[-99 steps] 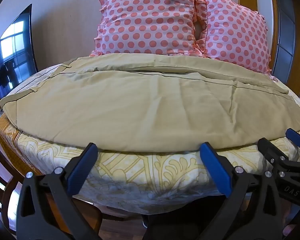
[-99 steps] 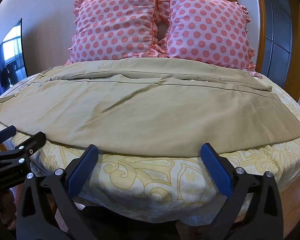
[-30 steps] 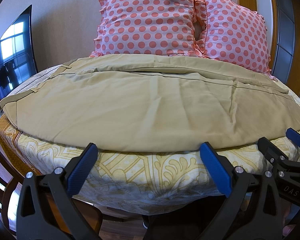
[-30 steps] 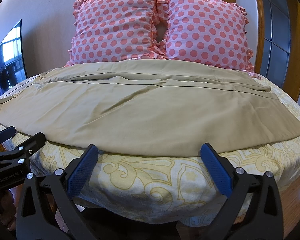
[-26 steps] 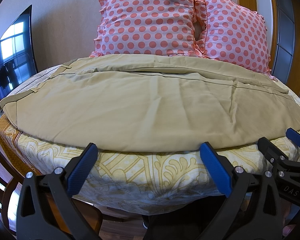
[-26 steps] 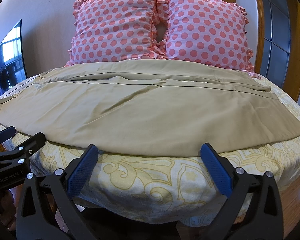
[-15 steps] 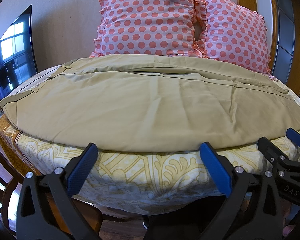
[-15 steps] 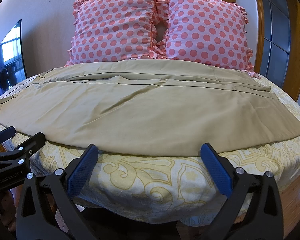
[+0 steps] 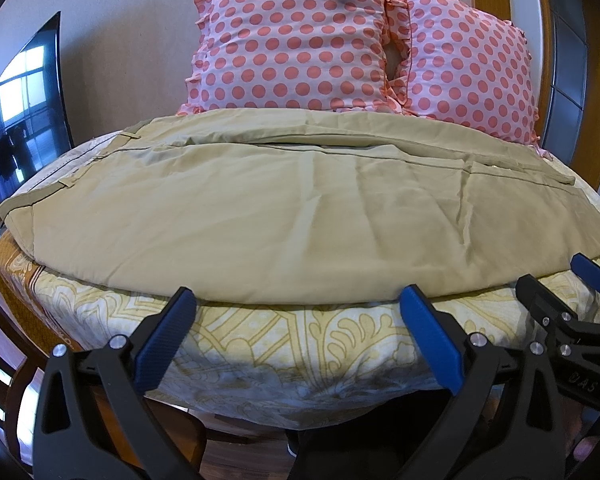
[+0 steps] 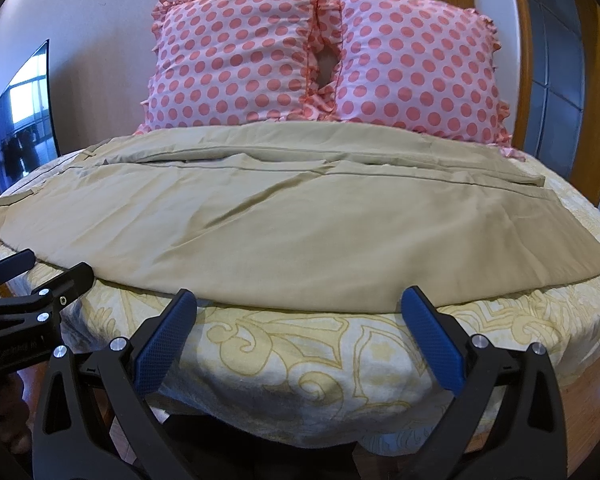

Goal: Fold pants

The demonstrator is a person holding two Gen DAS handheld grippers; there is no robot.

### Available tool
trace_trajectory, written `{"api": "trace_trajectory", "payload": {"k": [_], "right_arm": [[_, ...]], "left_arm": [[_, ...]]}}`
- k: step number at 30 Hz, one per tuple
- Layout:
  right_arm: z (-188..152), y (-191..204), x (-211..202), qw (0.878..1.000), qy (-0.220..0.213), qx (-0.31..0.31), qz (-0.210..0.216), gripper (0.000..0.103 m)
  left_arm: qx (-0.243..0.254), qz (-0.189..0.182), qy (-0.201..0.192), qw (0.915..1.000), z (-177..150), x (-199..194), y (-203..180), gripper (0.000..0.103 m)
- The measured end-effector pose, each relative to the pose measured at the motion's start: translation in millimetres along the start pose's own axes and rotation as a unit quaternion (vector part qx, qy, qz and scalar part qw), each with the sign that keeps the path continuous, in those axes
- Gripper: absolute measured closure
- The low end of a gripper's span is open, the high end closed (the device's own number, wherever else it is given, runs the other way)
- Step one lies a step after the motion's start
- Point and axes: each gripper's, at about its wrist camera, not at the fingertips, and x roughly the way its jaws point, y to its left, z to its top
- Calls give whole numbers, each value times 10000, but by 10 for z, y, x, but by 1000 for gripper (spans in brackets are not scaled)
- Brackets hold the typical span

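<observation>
Khaki pants (image 9: 284, 208) lie flat across the bed, one leg laid over the other, waistband at the left and hems at the right; they also show in the right wrist view (image 10: 300, 232). My left gripper (image 9: 296, 304) is open and empty, just short of the pants' near edge. My right gripper (image 10: 300, 304) is open and empty at the same edge, further right. Each gripper shows at the side of the other's view.
The bed has a yellow patterned sheet (image 9: 300, 344). Two pink polka-dot pillows (image 10: 324, 56) stand against the wall behind the pants. A dark TV screen (image 9: 24, 108) is on the left. A wooden frame with glass (image 10: 560, 60) is on the right.
Both grippers have eased slightly toward the bed. The pants have not moved.
</observation>
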Motion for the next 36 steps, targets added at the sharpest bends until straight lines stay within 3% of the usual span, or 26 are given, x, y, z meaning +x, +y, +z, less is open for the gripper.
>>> {"api": "trace_trajectory", "payload": {"k": [2,5,10,16,17,19,23,26,29,33,35,36], "right_arm": [[57,-92,-71,9998,71,119,146,1],[305,-291,-216,9987,-169,384,286,1],[931,-753,-120,9980,-343,407,-353,1],[1796,-1735,926,9839,352,1367,-1095,2],[1934,-1955,1169,9769,472,1640,-1288,5],[2111,-2345,1567,9618,663,2143,-1571,21],[2280,-2924,2192,9288,1045,2891,-2067,24],[2284,-3191,2514,9065,1107,3295,-2394,33],[2259,-3354,2725,8916,1258,3594,-2450,34],[2309,-3398,2872,8883,1299,3454,-2735,34],[2302,-3349,2955,8921,1437,3035,-3023,40],[2280,-3315,2958,8960,1393,2847,-3109,50]], "left_arm": [[7,-40,96,9999,91,18,1,2],[95,69,-134,9998,196,-77,-7,2],[113,257,-482,9984,547,-126,35,2],[-114,455,-602,9971,1025,105,94,2],[-155,443,-596,9971,1082,154,101,2],[-197,446,-573,9972,1143,236,102,2],[-167,413,-510,9977,1232,410,80,2],[-124,395,-490,9979,1251,478,57,2],[-94,329,-458,9984,1275,552,44,2],[-70,239,-385,9989,1272,631,35,2],[-71,223,-324,9992,1259,674,34,2],[-89,217,-291,9993,1251,693,43,2]]}}
